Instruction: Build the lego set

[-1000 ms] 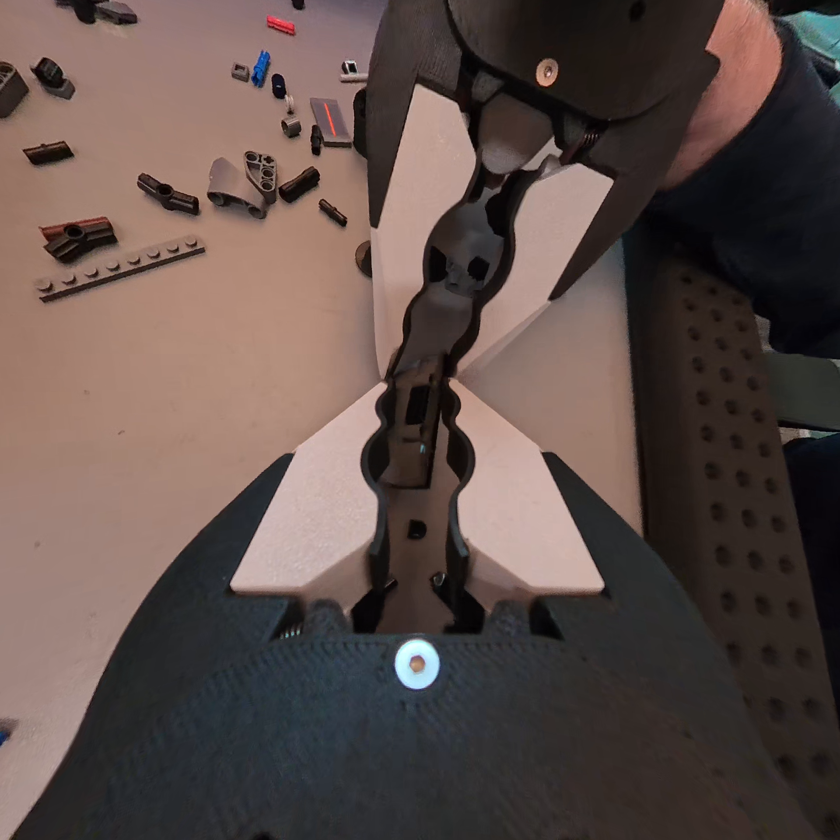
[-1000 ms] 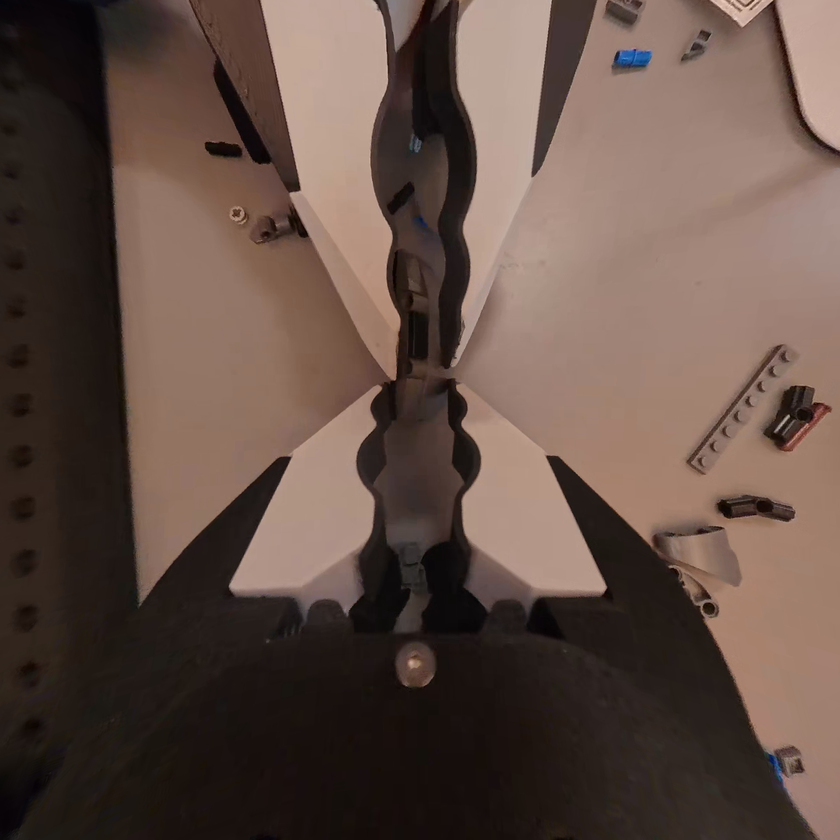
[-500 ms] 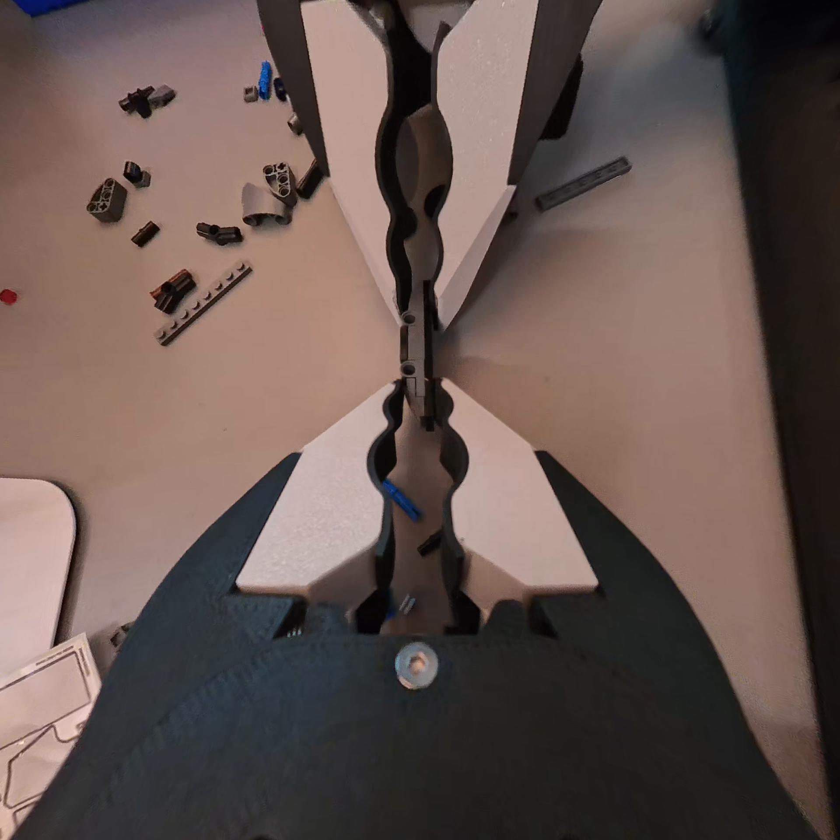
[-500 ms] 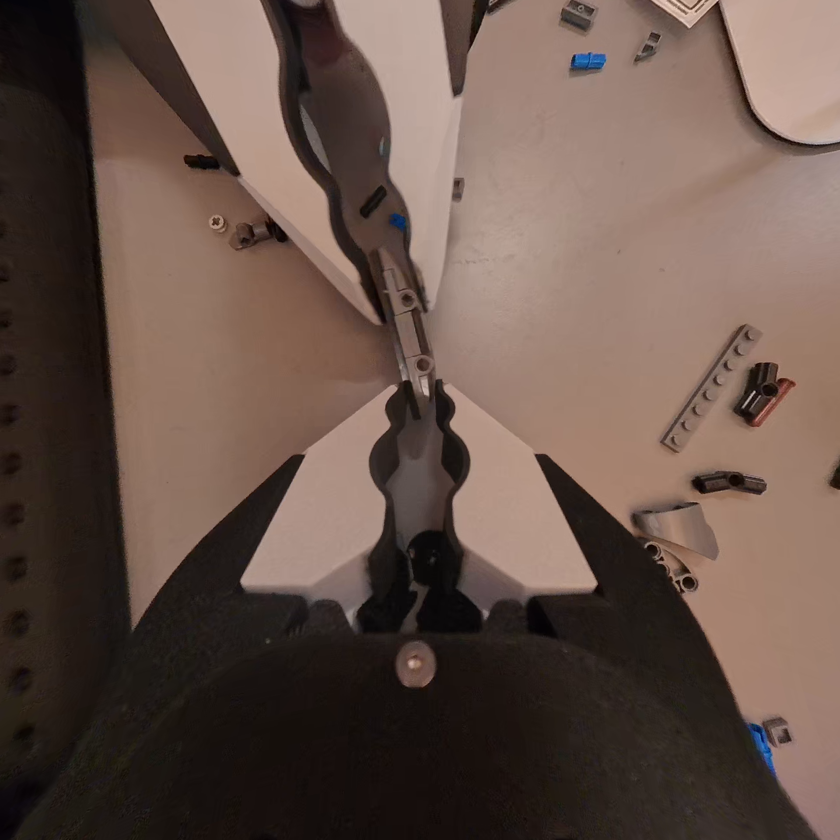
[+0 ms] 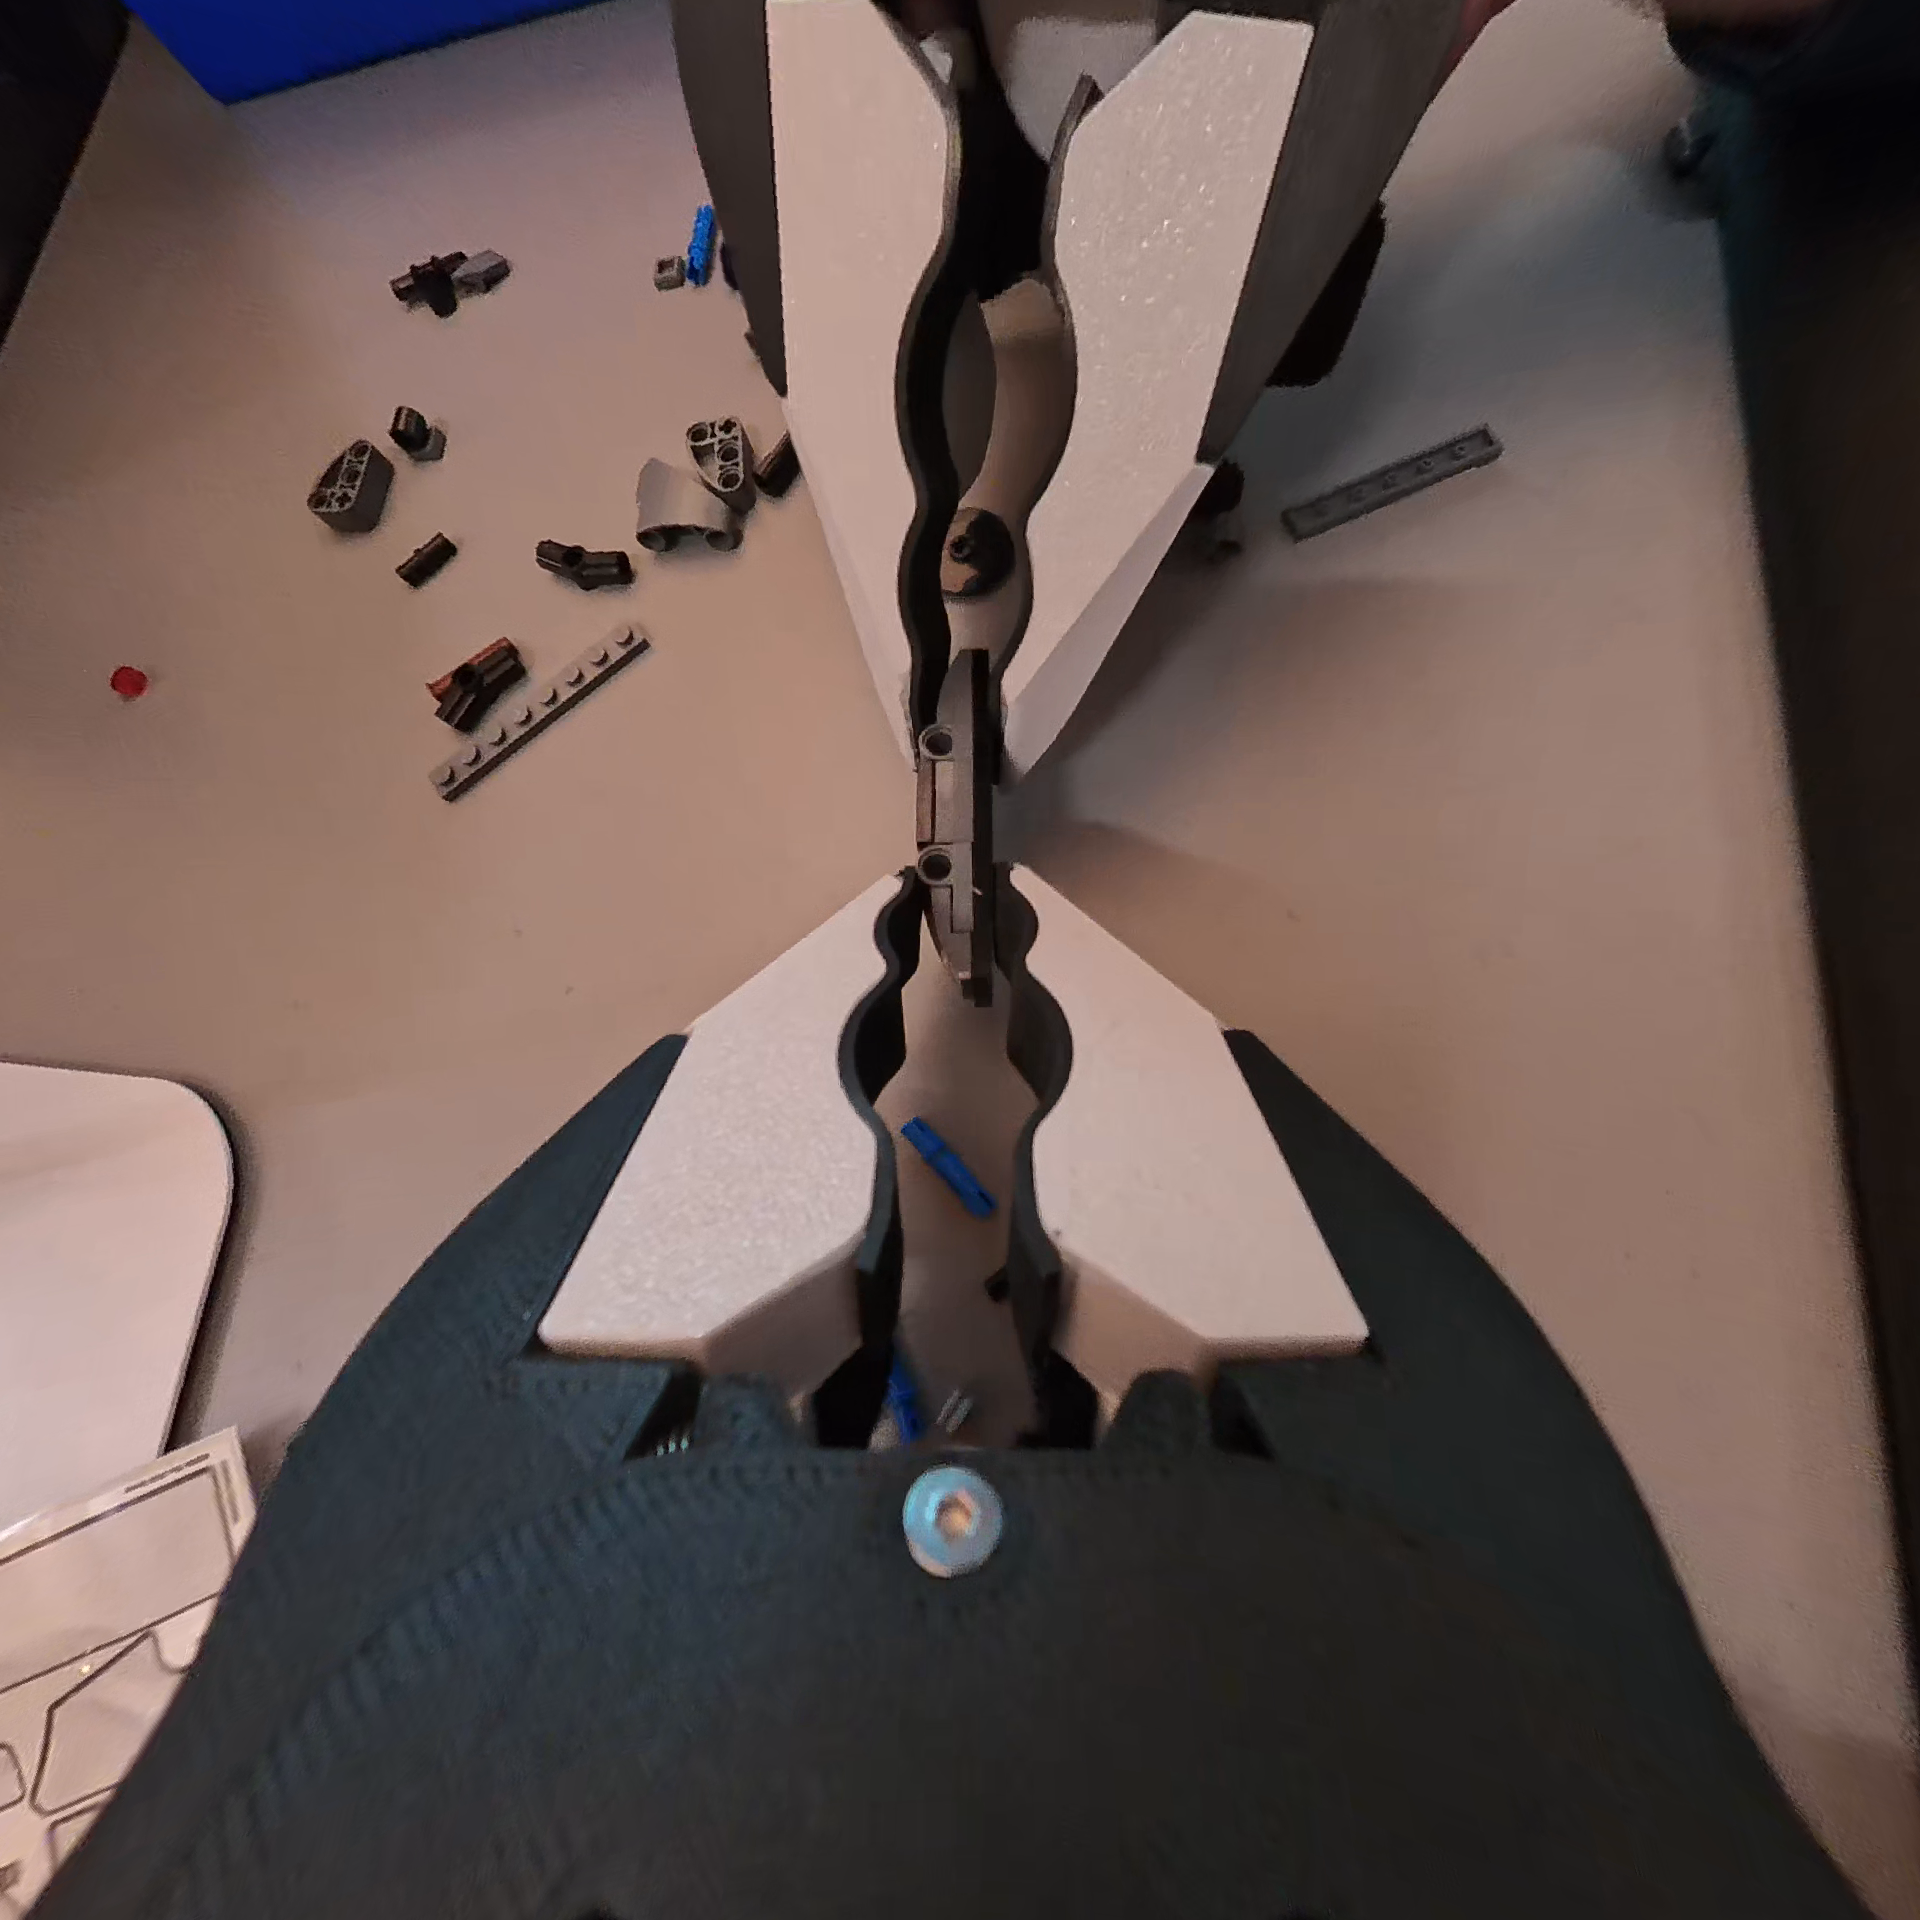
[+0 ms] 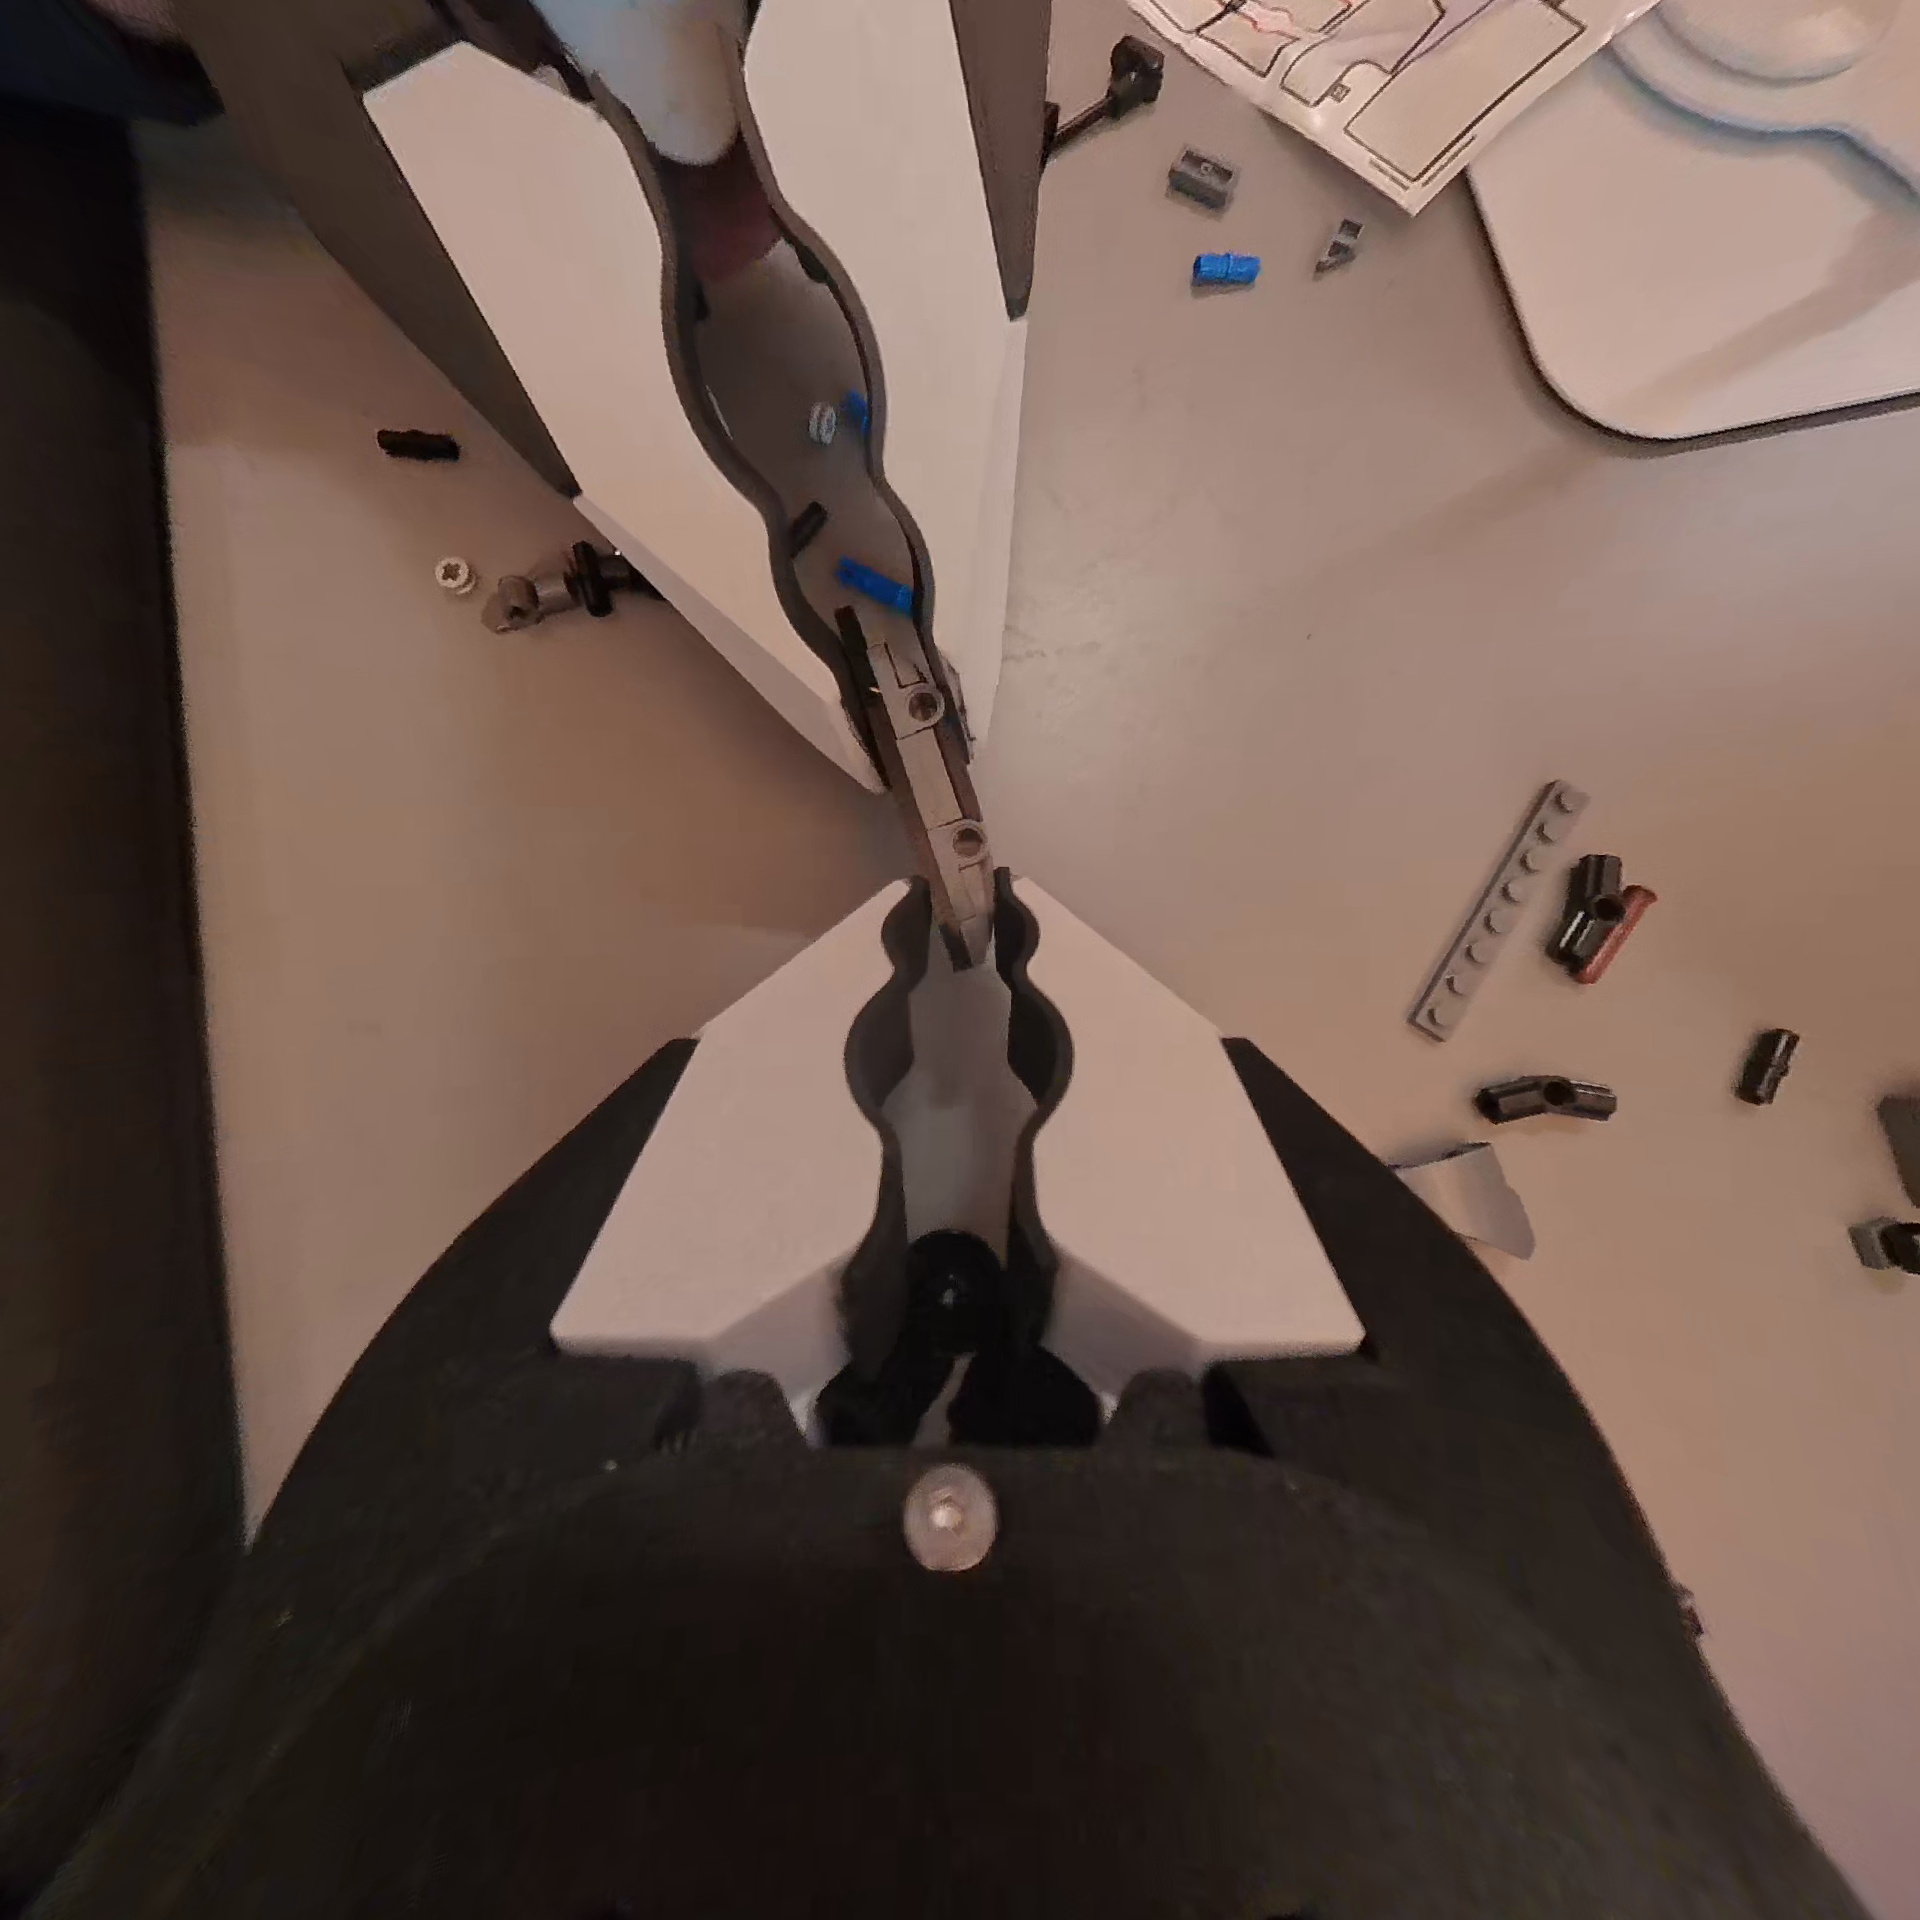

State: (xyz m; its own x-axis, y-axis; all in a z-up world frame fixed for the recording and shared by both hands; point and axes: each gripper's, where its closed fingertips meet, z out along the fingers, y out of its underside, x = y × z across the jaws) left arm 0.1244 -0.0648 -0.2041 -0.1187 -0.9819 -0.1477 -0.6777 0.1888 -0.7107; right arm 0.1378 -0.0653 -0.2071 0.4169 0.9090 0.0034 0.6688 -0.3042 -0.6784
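A thin grey and black lego assembly (image 5: 948, 810) with two pin holes hangs above the table, spanning the gap between my two grippers, which face each other tip to tip. My left gripper (image 5: 956, 899) is shut on its near end. The right gripper (image 5: 961, 727) comes in from the top of the left wrist view, shut on the far end. In the right wrist view the assembly (image 6: 940, 790) runs at a slant from my right gripper (image 6: 956, 899) up into the left gripper (image 6: 904, 717).
Loose pieces lie on the beige table: a long grey plate (image 5: 540, 727) (image 6: 1496, 914), a black and dark-red connector (image 5: 473, 681), a grey curved panel (image 5: 681, 499), blue pins (image 5: 945, 1164) (image 6: 1224, 268). A white board (image 5: 104, 1195) and printed sheet (image 6: 1382, 83) lie at one side. Less than 4 cm separates the two grippers' tips. The right tips stand about 11 cm off the long grey plate (image 5: 540, 727). It turns up in the right wrist view (image 6: 1491, 891) as well.
The grippers have drawn slightly apart, so the assembly, earlier tucked inside touching tips, now shows between them. Both views have swung over the table; the last half second shows little movement.
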